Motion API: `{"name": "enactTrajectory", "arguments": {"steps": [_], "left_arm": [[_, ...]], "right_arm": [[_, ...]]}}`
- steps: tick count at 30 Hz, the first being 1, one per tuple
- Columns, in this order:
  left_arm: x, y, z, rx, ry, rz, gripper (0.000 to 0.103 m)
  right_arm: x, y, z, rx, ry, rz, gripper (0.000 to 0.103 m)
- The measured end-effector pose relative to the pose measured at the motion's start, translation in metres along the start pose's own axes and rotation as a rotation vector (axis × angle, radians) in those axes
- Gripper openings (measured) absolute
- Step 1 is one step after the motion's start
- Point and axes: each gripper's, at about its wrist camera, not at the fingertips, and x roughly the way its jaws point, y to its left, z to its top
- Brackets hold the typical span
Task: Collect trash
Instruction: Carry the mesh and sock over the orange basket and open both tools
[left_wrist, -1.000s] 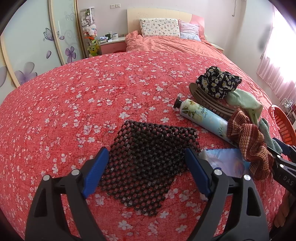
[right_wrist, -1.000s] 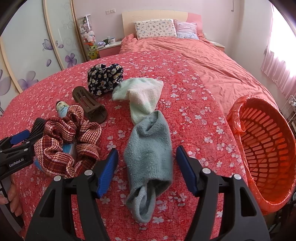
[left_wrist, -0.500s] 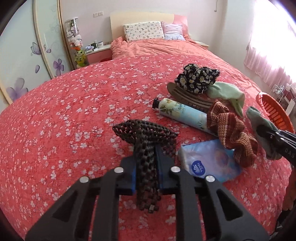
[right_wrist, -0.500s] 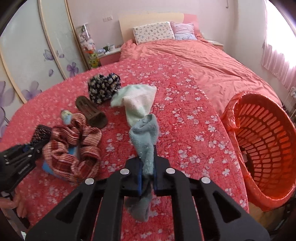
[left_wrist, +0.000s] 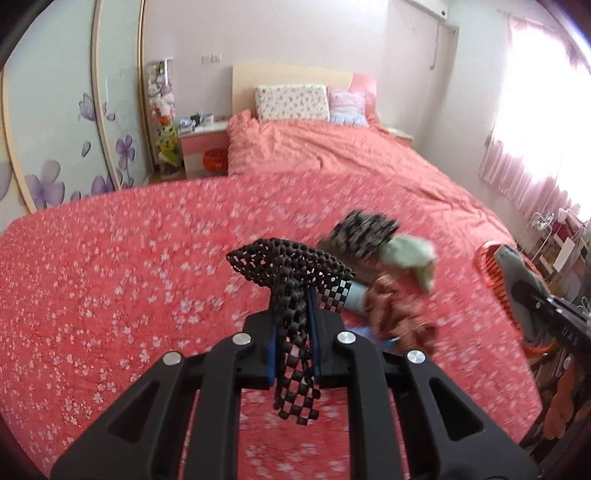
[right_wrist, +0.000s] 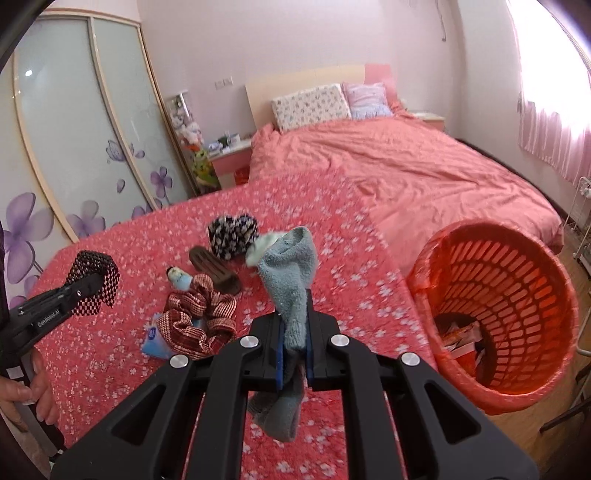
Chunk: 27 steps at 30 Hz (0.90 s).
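Observation:
My left gripper (left_wrist: 291, 314) is shut on a black mesh mat (left_wrist: 291, 266), which hangs folded above the red flowered bedspread (left_wrist: 110, 266). My right gripper (right_wrist: 293, 314) is shut on a blue-grey sock (right_wrist: 290, 273), lifted off the bed, its toe dangling below the jaws. The orange basket (right_wrist: 517, 280) stands at the bed's right edge with some trash at its bottom. In the right wrist view the left gripper (right_wrist: 83, 284) with the mat shows at far left. In the left wrist view the right gripper (left_wrist: 528, 291) with the sock shows at far right.
Still lying on the bed are a red striped scrunchie (right_wrist: 199, 317), a blue tissue pack (right_wrist: 155, 341), a lotion tube (right_wrist: 179, 278), a brown comb (right_wrist: 214, 269), a black flowered scrunchie (right_wrist: 232, 236) and a pale green sock (right_wrist: 264, 245). A hand (right_wrist: 37, 391) holds the left gripper's handle.
Both grippers closed, the left on the mesh mat and the right on the blue-grey sock, then rose off the bed with them.

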Motion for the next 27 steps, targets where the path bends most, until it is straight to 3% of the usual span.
{"name": "enactTrajectory", "arguments": {"steps": [13, 27], "left_arm": [[-0.032, -0.106, 0.021, 0.103, -0.063, -0.151, 0.014], [-0.004, -0.233, 0.020, 0.191, -0.041, -0.364, 0.015]], "right_arm": [[-0.062, -0.040, 0.004, 0.007, -0.153, -0.095, 0.008], [-0.074, -0.127, 0.008, 0.134, -0.194, -0.166, 0.008]]}}
